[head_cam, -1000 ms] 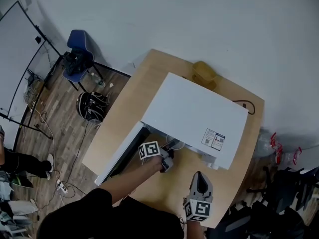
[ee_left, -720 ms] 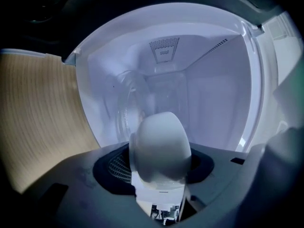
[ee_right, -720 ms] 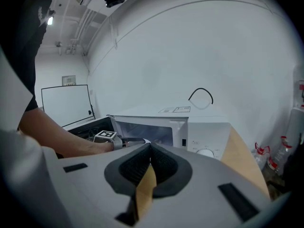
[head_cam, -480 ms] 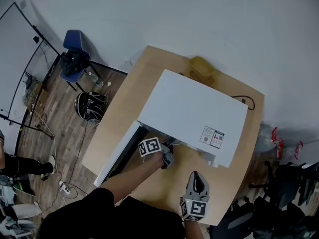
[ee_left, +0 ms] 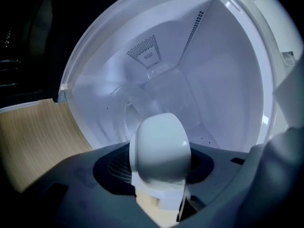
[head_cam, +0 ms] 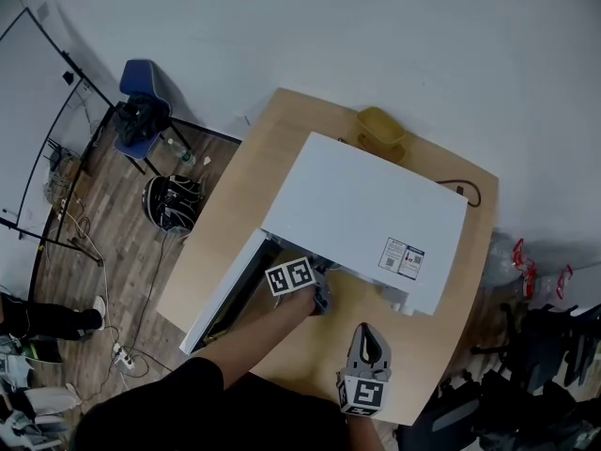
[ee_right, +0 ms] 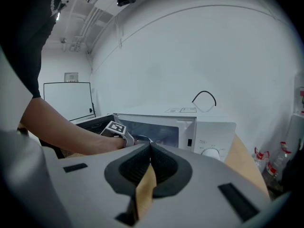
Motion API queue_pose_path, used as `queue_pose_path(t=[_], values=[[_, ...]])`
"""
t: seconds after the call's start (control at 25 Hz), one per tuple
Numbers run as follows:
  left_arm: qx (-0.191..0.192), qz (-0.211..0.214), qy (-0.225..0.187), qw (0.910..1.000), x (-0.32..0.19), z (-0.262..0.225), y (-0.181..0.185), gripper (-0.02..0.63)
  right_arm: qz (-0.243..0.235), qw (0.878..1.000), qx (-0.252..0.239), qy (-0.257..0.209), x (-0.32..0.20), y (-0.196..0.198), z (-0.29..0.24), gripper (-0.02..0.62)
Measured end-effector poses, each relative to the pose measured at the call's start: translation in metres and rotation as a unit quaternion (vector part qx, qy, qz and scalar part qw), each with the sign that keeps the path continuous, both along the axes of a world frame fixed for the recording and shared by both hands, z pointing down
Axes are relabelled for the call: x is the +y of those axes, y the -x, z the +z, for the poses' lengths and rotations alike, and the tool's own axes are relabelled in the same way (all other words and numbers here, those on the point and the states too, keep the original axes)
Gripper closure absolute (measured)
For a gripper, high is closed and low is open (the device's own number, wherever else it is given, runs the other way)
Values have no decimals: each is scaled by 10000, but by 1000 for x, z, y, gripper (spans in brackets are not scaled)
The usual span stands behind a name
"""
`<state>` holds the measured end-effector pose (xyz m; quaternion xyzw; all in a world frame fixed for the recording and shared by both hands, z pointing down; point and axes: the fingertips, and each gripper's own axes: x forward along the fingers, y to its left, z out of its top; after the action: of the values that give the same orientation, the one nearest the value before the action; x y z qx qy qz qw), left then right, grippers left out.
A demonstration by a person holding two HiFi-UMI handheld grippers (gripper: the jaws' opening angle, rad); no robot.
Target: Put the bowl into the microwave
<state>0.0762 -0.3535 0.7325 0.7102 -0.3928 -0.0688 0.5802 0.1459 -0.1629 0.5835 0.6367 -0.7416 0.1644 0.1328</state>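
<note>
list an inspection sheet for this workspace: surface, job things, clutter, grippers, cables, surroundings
surface: wooden table; the microwave stands on it
job's things: white microwave, door open; white bowl at the cavity mouth
clutter: yellow container behind the microwave
grippers: left gripper shut on the bowl; right gripper shut, empty, over the table's near edge
cables: black cable looped behind the microwave; power strip with cords on the floor
surroundings: blue chair, whiteboard, wood floor
</note>
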Motion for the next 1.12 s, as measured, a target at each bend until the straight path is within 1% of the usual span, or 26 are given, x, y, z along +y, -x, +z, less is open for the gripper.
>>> queue_pose_path(t=[0.12,0.28,0.4,0.52,0.84,1.04,1.12], values=[[97,-60,23,9999,-2,0,2,377,16,10000,-20,3,2,0,0,535],[288,-242,150,9992,-4,2,5,377,31,10000,-27,-22,2,-4,-1,535],[390,-262,227,9986,-6,2,6,377,80,10000,-18,-40,0,-7,-5,535],[339,-270,232,9988,-7,1,8,377,89,9999,-2,-85,1,-9,-7,535],[0,-391,338,9987,-9,2,12,371,69,9999,-111,-63,8,-3,-8,535],[114,-260,428,9987,-8,3,12,371,24,9998,-189,-89,10,2,-9,535],[93,-196,471,9987,-7,3,12,371,-7,9998,-199,-82,11,2,-8,535]])
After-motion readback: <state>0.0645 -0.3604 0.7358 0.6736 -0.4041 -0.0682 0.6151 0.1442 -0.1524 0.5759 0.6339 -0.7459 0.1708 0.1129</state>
